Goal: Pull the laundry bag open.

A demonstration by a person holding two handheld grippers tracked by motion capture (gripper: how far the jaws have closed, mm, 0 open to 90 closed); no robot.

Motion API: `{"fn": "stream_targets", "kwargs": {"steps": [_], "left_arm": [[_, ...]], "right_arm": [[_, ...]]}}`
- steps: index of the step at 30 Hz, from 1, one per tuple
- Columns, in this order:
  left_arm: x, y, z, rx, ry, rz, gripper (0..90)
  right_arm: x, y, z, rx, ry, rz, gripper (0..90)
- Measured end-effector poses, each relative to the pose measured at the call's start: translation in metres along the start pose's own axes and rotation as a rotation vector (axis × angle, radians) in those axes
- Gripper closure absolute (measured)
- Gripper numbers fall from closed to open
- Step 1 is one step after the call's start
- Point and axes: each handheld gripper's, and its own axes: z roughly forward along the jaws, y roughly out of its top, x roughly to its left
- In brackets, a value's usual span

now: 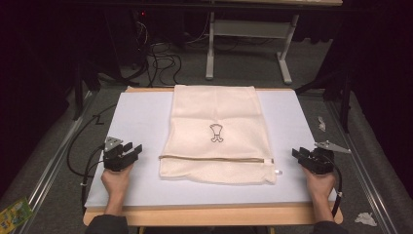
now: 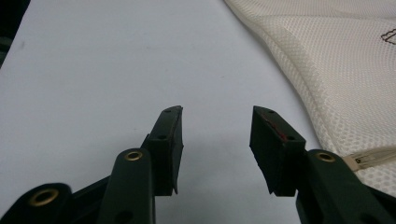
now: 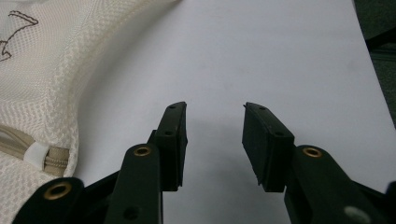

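Note:
A cream mesh laundry bag lies flat in the middle of the white table top, with a small dark emblem printed on it and a zipper running across near its front end. My left gripper rests on the table to the bag's left, open with nothing between its fingers, and the bag's mesh edge is at the right of the left gripper view. My right gripper sits to the bag's right, also open and empty. The white zipper pull shows at the lower left of the right gripper view.
The white top lies on a wooden table whose front edge runs along the bottom. Cables and a white table frame stand on the grey floor beyond. A green packet lies on the floor at lower left.

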Motion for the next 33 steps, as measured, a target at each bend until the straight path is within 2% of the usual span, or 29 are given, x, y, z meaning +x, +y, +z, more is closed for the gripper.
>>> {"fn": "stream_targets", "kwargs": {"steps": [3,5,10,15,18,21,28,33], "left_arm": [[-0.001,-0.001,0.002,-0.001,0.009,0.005,54.0],[-0.001,-0.001,0.004,0.000,0.011,0.009,53.7],[-0.001,-0.002,0.006,0.006,0.019,0.011,53.2],[-0.002,-0.003,0.006,0.006,0.027,0.015,52.5],[-0.005,-0.004,0.006,0.001,0.045,0.042,50.3],[-0.009,-0.006,0.004,-0.026,0.055,0.073,47.7],[-0.010,-0.006,0.003,-0.030,0.055,0.082,45.6],[-0.010,-0.006,0.004,-0.028,0.054,0.082,45.0]], "right_arm": [[0.000,0.000,0.001,-0.007,-0.004,-0.015,60.4],[0.001,-0.001,0.001,-0.006,-0.008,-0.007,59.7],[0.003,-0.001,0.001,-0.005,-0.023,-0.036,58.9],[0.005,-0.003,0.000,-0.022,-0.033,-0.033,56.9],[0.007,-0.003,0.000,-0.025,-0.053,-0.043,54.8],[0.009,-0.004,0.000,-0.023,-0.072,-0.066,52.8],[0.013,-0.004,0.001,-0.017,-0.098,-0.100,51.0],[0.013,-0.005,0.001,-0.018,-0.100,-0.099,50.3]]}}
